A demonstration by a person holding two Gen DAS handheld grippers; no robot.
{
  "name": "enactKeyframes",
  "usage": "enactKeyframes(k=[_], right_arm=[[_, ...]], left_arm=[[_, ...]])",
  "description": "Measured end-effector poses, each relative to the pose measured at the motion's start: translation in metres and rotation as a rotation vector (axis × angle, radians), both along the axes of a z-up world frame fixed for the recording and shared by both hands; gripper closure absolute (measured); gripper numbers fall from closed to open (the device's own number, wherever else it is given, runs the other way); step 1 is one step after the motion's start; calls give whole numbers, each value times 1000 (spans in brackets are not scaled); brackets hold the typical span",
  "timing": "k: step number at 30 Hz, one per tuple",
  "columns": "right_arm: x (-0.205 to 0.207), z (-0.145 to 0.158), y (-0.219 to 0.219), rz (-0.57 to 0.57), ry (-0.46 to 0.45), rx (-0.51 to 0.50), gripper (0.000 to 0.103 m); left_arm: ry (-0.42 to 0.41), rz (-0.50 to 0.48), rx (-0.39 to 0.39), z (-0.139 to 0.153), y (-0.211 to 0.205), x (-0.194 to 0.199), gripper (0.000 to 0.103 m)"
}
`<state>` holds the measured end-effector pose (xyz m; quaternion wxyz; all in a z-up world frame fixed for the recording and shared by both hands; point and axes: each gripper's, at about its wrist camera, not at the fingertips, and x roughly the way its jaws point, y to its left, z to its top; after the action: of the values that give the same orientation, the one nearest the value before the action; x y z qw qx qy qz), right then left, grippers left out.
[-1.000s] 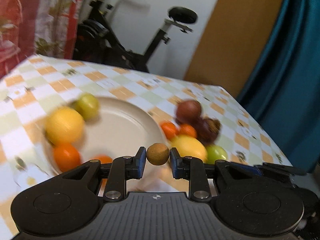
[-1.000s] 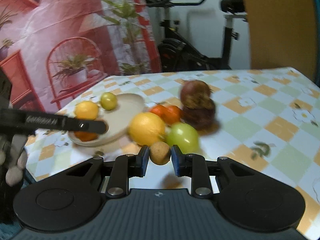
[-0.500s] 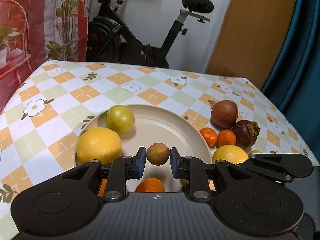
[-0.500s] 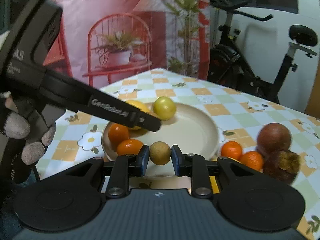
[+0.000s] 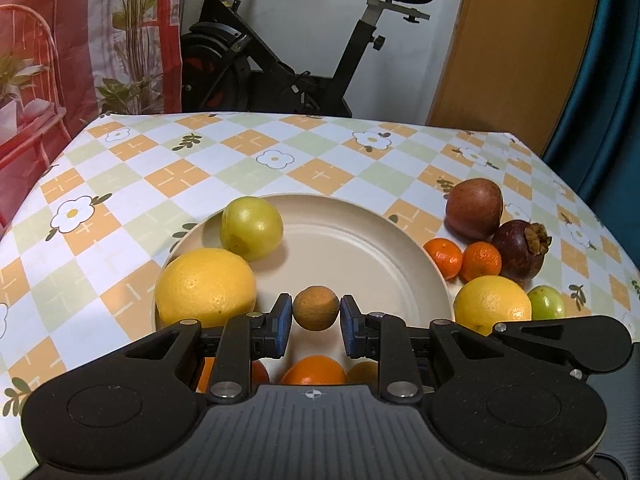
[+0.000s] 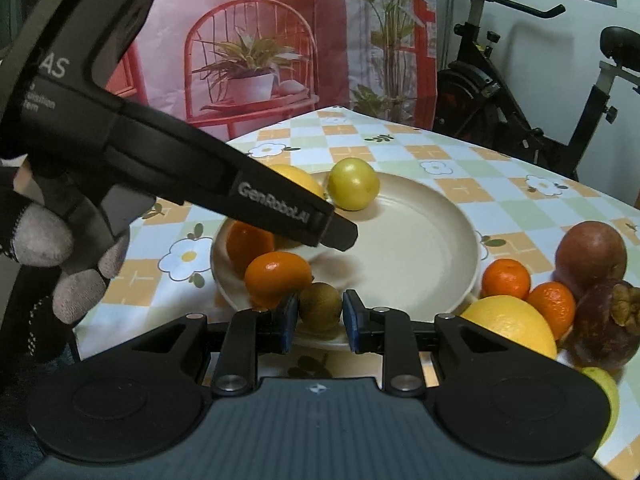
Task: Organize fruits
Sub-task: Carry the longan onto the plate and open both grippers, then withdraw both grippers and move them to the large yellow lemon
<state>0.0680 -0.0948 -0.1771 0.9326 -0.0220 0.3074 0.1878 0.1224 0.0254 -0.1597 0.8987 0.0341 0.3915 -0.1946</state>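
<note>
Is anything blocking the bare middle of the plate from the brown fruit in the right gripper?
Nothing visible does. The right gripper holds the small brown fruit at the plate's near rim; the tangerine sits beside it.

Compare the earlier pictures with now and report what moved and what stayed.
Both tools swung across from the loose fruit pile to the plate. The left tool and right tool now sit over its near edge. Nothing was picked up or released: each stays shut on its small brown fruit. Plate and other fruits unchanged.
</note>
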Motion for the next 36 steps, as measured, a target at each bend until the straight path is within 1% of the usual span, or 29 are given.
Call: enactKeyframes(k=[9, 16, 17, 19, 20, 21, 24, 28, 31, 36], right_arm=[[2, -4, 2, 6, -6, 19, 75], [0, -5, -2, 1, -11, 44, 75], [0, -5, -3, -1, -13, 45, 74], [-4, -3, -5, -9, -22, 44, 65], [-7, -2, -7, -14, -29, 48, 64], [-10, -2, -10, -18, -34, 54, 63], [-21, 2, -16, -20, -55, 62, 63], [-39, 9, -29, -47, -94, 71, 63], [-50, 15, -41, -94, -131, 73, 63], [-62, 25, -67, -212, -196, 80, 63]], left_arm=[[23, 25, 62, -6, 2, -4, 75], [24, 44, 68, -5, 2, -7, 75], [24, 48, 66, -5, 2, -7, 74], [23, 54, 46, -3, 3, -8, 65], [17, 57, 33, -2, 3, -9, 59], [8, 61, 25, -1, 3, -11, 56], [-17, 72, 9, 4, 2, -15, 56], [-45, 77, -33, 12, -3, -20, 56], [-69, 66, -48, 19, -9, -23, 56], [-80, 44, -70, 24, -22, -25, 56]])
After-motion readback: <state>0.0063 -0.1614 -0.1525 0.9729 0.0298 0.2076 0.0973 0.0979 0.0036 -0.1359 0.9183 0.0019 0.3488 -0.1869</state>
